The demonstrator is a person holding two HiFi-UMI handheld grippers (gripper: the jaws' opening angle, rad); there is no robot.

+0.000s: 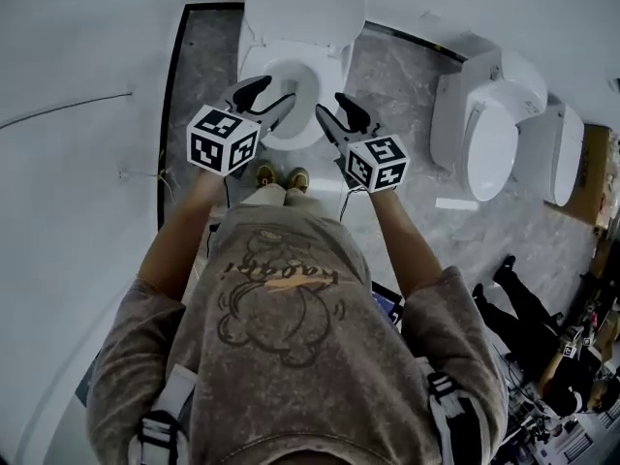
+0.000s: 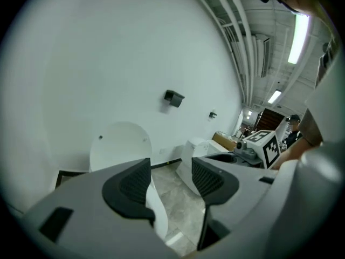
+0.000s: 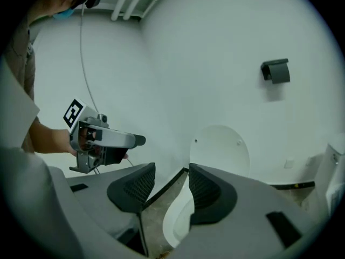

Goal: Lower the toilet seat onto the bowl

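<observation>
- Hovering both grippers above the bowl (image 1: pixel 250 66) — nothing held.
- Left gripper (image 1: pixel 271 97): jaws wide apart, empty.
- Right gripper (image 1: pixel 329 105): jaws apart too, slightly narrower, empty.
- Toilet seat (image 1: pixel 303 8) stands upright against the wall (image 2: pixel 108 63), at the back of the bowl — beyond both grippers, touching neither.
- Its pivot axis probably runs left-right, so it should swing forward and down.
- The grippers sit side by side, about equally near. Either could catch the seat's top edge, my guess.
</observation>
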